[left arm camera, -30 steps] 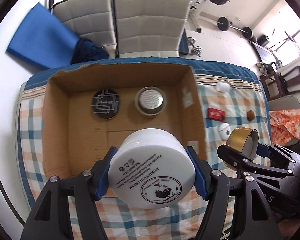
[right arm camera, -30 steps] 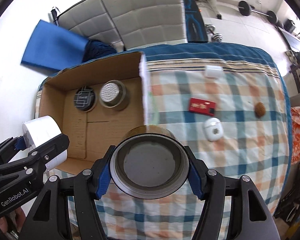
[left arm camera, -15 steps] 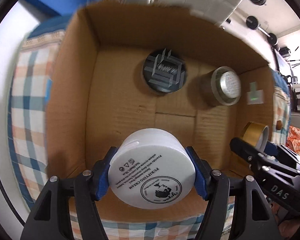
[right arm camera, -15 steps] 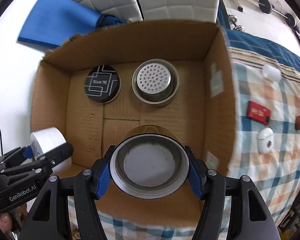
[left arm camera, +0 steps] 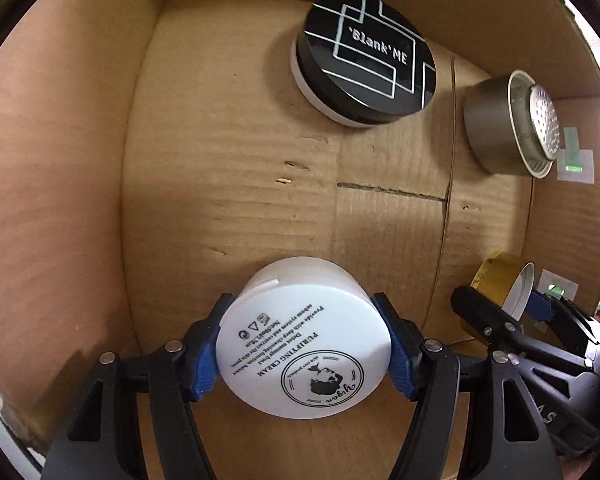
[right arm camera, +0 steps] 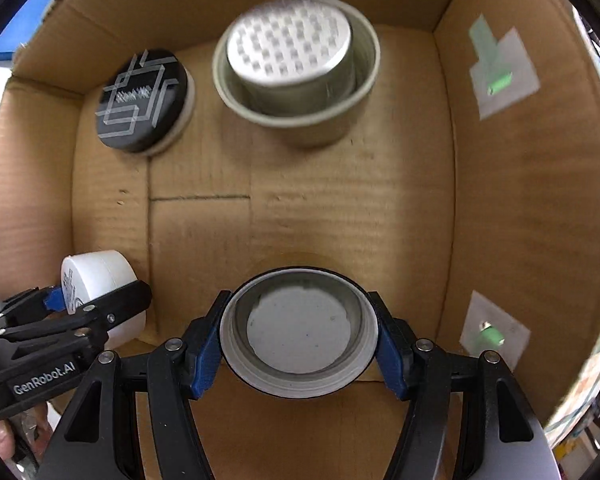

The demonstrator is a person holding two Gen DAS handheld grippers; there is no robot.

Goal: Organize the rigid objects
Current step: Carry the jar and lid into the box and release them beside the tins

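Two hand-held grippers poised low inside brown cardboard box (left arm camera: 80, 200): left gripper (left arm camera: 304, 354) clamped on round white cream jar (left arm camera: 304, 344), right gripper (right arm camera: 298, 344) clamped on gold-sided round lid (right arm camera: 300, 332). Beyond, black patterned compact (left arm camera: 366, 62) and grey perforated tin (right arm camera: 296, 64) already boxed. Placement step, seemingly; next, setting both on bare floor, then releasing.
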